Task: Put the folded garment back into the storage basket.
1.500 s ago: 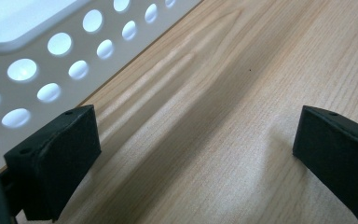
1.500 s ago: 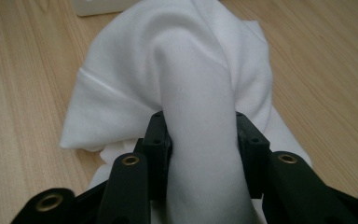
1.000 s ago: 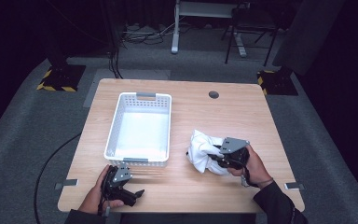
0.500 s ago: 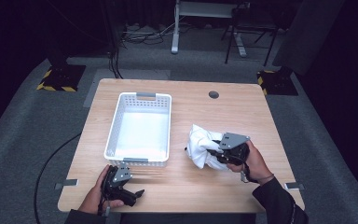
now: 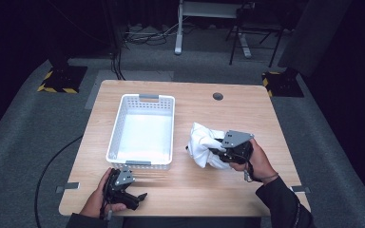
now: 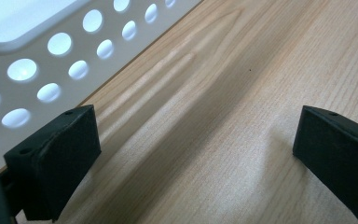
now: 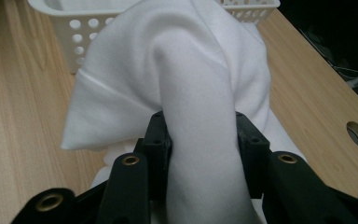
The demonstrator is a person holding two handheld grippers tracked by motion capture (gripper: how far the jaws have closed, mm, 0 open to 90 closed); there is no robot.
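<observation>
- Gripping a fold of the white cloth (image 7: 186, 93), the right gripper (image 7: 200, 140) was seen with its fingers (image 7: 156, 140) closed onto the fabric from both sides
- The white cloth (image 5: 204, 145) was bunched on the right half of the desk (image 5: 195, 190), just beside the white basket (image 5: 142, 99), with part of it raised from the surface
- The right gripper (image 5: 221, 151) was held at the cloth's right edge by the person's right hand (image 5: 256, 161)
- The left gripper (image 5: 135, 199) was held low over the desk's near edge, just in front of the basket's near wall
- Its fingers (image 6: 51, 158) were spread wide apart over bare wood, with nothing held between them
- The perforated wall of the basket (image 6: 51, 56) was seen close to the left gripper's one finger
</observation>
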